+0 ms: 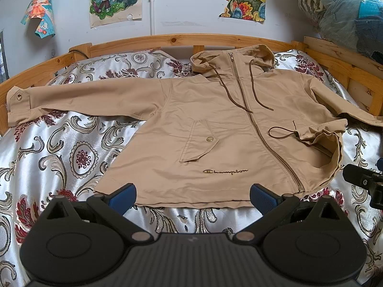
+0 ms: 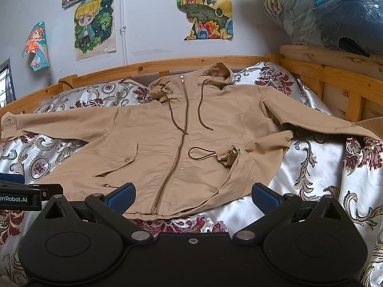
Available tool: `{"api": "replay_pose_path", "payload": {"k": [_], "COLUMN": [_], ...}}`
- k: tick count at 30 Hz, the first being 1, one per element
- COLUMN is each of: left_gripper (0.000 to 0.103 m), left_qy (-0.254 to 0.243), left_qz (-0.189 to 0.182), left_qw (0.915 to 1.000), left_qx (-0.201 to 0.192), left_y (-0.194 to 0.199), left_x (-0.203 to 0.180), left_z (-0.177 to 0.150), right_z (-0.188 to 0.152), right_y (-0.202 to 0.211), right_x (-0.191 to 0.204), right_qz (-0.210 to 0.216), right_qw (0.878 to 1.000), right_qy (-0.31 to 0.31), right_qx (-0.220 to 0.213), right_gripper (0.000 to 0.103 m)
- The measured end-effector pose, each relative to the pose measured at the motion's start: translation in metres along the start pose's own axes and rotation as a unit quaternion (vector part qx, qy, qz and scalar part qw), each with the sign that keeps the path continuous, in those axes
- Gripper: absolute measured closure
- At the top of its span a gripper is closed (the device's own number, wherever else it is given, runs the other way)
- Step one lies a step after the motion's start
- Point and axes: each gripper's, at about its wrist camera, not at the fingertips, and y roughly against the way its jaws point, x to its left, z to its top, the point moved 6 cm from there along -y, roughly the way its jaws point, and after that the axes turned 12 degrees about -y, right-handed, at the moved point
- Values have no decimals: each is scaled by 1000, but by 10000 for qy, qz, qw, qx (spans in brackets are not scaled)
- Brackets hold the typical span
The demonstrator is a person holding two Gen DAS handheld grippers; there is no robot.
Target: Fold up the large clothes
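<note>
A tan hooded zip jacket (image 1: 215,124) lies front side up, spread flat on the bed, hood toward the headboard, and it also shows in the right wrist view (image 2: 167,138). Its left sleeve (image 1: 71,100) stretches out to the left. Its right sleeve (image 2: 323,117) reaches the bed rail, and the right hem corner (image 1: 328,150) is bunched and folded over. My left gripper (image 1: 192,197) is open and empty, just in front of the hem. My right gripper (image 2: 192,197) is open and empty, at the hem near the zip's end.
The bed has a shiny floral cover (image 1: 59,157) and a wooden rail (image 1: 167,40) around it. A bagged bundle of clothes (image 2: 323,12) rests on the rail at the right. Posters (image 2: 95,24) hang on the wall behind.
</note>
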Motion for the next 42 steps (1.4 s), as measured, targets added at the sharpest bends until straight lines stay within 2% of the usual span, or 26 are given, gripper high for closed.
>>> {"api": "replay_pose_path", "payload": {"k": [17,25,28,31,35,37,40,42], "left_gripper": [1,1,1,1,1,1,1,1], "left_qy": [-24,-116,-313,-851,-1453,-1617,-1560,-1372], "left_qz": [-19,-41,-83,-188,-144,-101,-119,-268], "left_qw": [10000,9997,9984,9940,9854,9827,9843,9869], "left_qx": [29,216,453,667,874,893,819,807], "left_y": [-1,-7,-15,-23,-34,-43,-69,-91], "left_x": [-5,-5,-2,2,11,12,9,6], "left_z": [-1,-4,0,16,43,54,74,82], "right_z": [0,0,1,17,61,83,100,98], "right_y": [0,-2,-1,-6,-27,-49,-99,-142], "right_x": [-1,-2,-5,-10,-18,-19,-19,-24], "right_qz": [-7,-30,-166,-317,-540,-446,-166,-210], "right_qw": [10000,10000,9998,9987,9931,9897,9849,9813], "right_qy": [-10,-29,-64,249,997,1320,1653,1673], "right_qx": [16,35,135,308,315,314,494,931], "right_gripper": [0,0,0,0,0,1,1,6]}}
